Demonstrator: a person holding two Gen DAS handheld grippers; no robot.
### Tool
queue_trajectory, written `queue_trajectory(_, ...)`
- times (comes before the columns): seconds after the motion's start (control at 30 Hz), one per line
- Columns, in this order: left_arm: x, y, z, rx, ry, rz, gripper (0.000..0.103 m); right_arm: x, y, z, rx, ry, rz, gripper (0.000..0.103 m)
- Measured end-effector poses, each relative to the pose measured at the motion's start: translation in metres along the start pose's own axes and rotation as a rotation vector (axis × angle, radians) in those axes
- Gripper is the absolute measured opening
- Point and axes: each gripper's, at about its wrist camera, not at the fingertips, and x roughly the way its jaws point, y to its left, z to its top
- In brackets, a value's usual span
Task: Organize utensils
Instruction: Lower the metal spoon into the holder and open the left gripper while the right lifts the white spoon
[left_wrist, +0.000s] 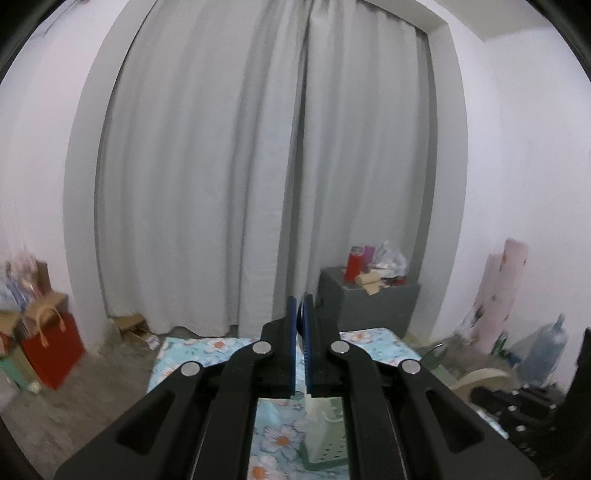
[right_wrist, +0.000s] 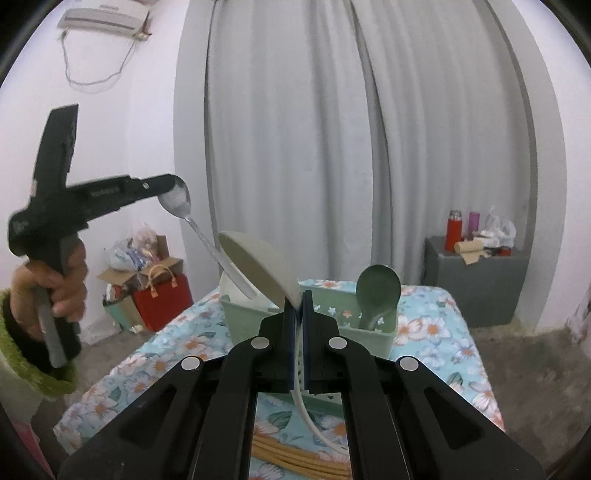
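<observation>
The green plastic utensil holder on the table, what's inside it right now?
In the green plastic utensil holder, one dark green spoon stands bowl-up at its right end. The white ladle and right gripper cover the rest.

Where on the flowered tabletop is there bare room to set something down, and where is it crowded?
Bare cloth lies right of the green caddy, toward the table's right and far edges, and along the left edge. The middle is crowded: the caddy with a spoon standing in it, and chopsticks at the near edge under the right gripper.
</observation>
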Motion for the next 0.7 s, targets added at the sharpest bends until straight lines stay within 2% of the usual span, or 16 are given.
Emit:
queue_trajectory(0.33, 0.035, -0.028, -0.016, 0.13, 0.073, 0.075, 0.003, -0.011, -0.012, 0.0, 0.067, 0.007, 0.029, 0.002)
queue_trajectory(0.53, 0.048, -0.031, -0.023, 0.116, 0.126, 0.056, 0.003, -0.011, -0.015, -0.002, 0.094, 0.012, 0.044, 0.002)
queue_trajectory(0.7, 0.056, -0.029, -0.028, 0.068, 0.158, 0.008, 0.003, -0.012, -0.016, -0.002, 0.108, 0.015, 0.044, 0.002)
